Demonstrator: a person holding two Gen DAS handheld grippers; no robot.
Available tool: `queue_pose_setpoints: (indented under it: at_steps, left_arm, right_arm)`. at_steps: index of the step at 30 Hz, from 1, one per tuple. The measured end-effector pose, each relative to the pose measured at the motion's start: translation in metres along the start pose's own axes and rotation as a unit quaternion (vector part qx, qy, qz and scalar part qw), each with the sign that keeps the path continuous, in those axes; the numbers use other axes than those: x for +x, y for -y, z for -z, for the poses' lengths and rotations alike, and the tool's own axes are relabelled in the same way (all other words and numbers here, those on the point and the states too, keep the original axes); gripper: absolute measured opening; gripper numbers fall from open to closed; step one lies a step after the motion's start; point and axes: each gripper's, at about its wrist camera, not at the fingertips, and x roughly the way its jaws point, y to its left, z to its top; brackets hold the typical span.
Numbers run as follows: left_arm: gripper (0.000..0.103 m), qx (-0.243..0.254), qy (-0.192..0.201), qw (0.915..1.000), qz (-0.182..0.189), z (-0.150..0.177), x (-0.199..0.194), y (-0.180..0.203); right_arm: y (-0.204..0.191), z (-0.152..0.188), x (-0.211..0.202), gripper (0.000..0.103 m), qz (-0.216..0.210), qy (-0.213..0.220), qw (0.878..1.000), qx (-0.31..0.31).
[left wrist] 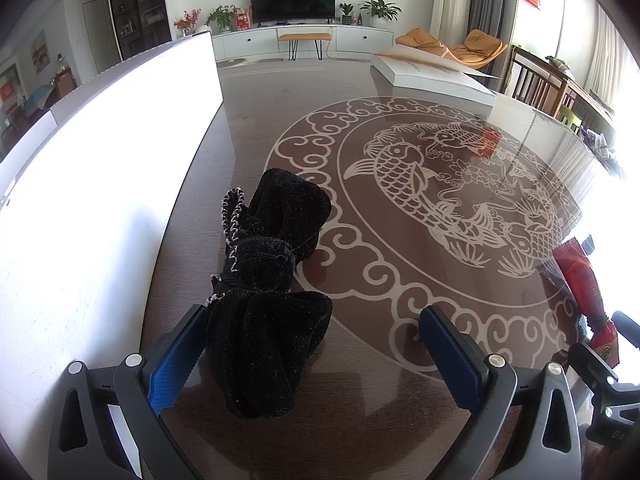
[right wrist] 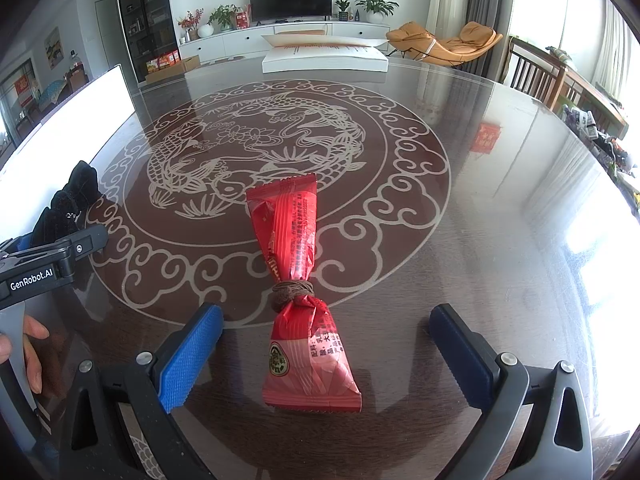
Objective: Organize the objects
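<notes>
Left wrist view: left gripper [left wrist: 312,360] fingers wide around black pouch [left wrist: 268,292]; right gripper [right wrist: 326,360] fingers wide around red packet [right wrist: 300,292], twelve o'clock.

Two wrist fisheye views, low over a glass-topped table [left wrist: 360,420], both facing the television [left wrist: 292,0] wall.

Left view looked forward between its own blue-padded fingers [left wrist: 176,364], close to a black cloth bundle [left wrist: 268,280] beside a white board [left wrist: 100,160]. Right view sat to its right, close over a red packet [right wrist: 300,280]. Shared: the fish medallion [right wrist: 256,152], the packet, the bundle, the white box [right wrist: 324,58] at the far edge; each view caught the other gripper at its margin.
</notes>
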Motion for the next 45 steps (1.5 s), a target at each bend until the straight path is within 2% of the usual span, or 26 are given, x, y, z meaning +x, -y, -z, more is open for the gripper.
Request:
queue_pose_setpoints:
  at_steps: [12,15,18,21,24,27,28,29,30,31,32,33,34,37,41,45]
  left_arm:
    - [0.103,0.000,0.000,1.0000,0.001,0.000,0.000,0.000]
    - [0.103,0.022,-0.030,0.9992,0.017,-0.004,0.000,0.002]
    - [0.103,0.049,-0.061,0.9964,0.032,-0.006,0.000,0.004]
    - [0.103,0.032,-0.058,0.9971,0.037,-0.008,0.000,0.003]
    - [0.103,0.026,-0.063,0.9973,0.029,-0.010,0.001,0.006]
    - [0.103,0.042,-0.060,0.9970,0.025,-0.014,0.005,0.007]
    - [0.094,0.041,-0.052,0.9975,0.025,-0.015,0.005,0.005]
    - [0.074,0.040,-0.040,0.9980,0.025,-0.014,0.000,0.002]
    - [0.059,0.041,-0.026,0.9984,0.027,-0.013,-0.004,-0.003]
    - [0.029,0.042,-0.018,0.9985,0.031,-0.013,-0.006,-0.006]
    - [0.028,0.035,-0.019,0.9984,0.038,-0.014,-0.007,-0.009]
    - [0.026,0.020,-0.018,0.9982,0.054,-0.013,-0.009,-0.014]
    - [0.025,0.008,-0.012,0.9975,0.070,-0.012,-0.014,-0.019]
    - [0.025,0.000,0.021,0.9947,0.101,-0.001,-0.043,-0.022]
    - [0.025,-0.018,0.044,0.9869,0.154,0.010,-0.086,-0.027]
    - [0.025,-0.043,0.069,0.9782,0.191,0.013,-0.142,-0.056]
  right_arm:
    - [0.000,0.000,0.001,0.103,-0.001,0.000,1.000,0.000]
    - [-0.001,0.000,0.002,0.103,-0.005,-0.002,1.000,-0.004]
    - [0.002,0.000,0.002,0.103,-0.029,-0.013,0.999,-0.029]
    - [0.007,-0.001,0.000,0.103,-0.053,-0.033,0.997,-0.045]
    - [0.016,-0.010,0.001,0.103,-0.080,-0.065,0.995,-0.019]
    - [0.023,-0.026,-0.001,0.103,-0.097,-0.066,0.993,0.025]
    - [0.022,-0.033,-0.001,0.102,-0.094,-0.061,0.993,0.030]
    - [0.019,-0.039,0.000,0.098,-0.094,-0.059,0.994,0.026]
    - [0.012,-0.045,0.004,0.071,-0.094,-0.067,0.993,0.014]
    - [0.005,-0.048,0.009,0.049,-0.091,-0.084,0.992,-0.005]
    - [-0.002,-0.047,0.015,0.022,-0.079,-0.108,0.991,-0.024]
    - [-0.007,-0.046,0.013,0.021,-0.050,-0.097,0.993,-0.041]
    - [-0.008,-0.044,0.011,0.020,-0.049,-0.099,0.993,-0.041]
    - [-0.002,-0.038,-0.008,0.019,-0.067,-0.077,0.995,-0.013]
    - [0.001,-0.037,-0.036,0.019,-0.092,-0.054,0.994,0.008]
    - [-0.029,-0.057,-0.072,0.019,-0.141,-0.032,0.989,0.006]
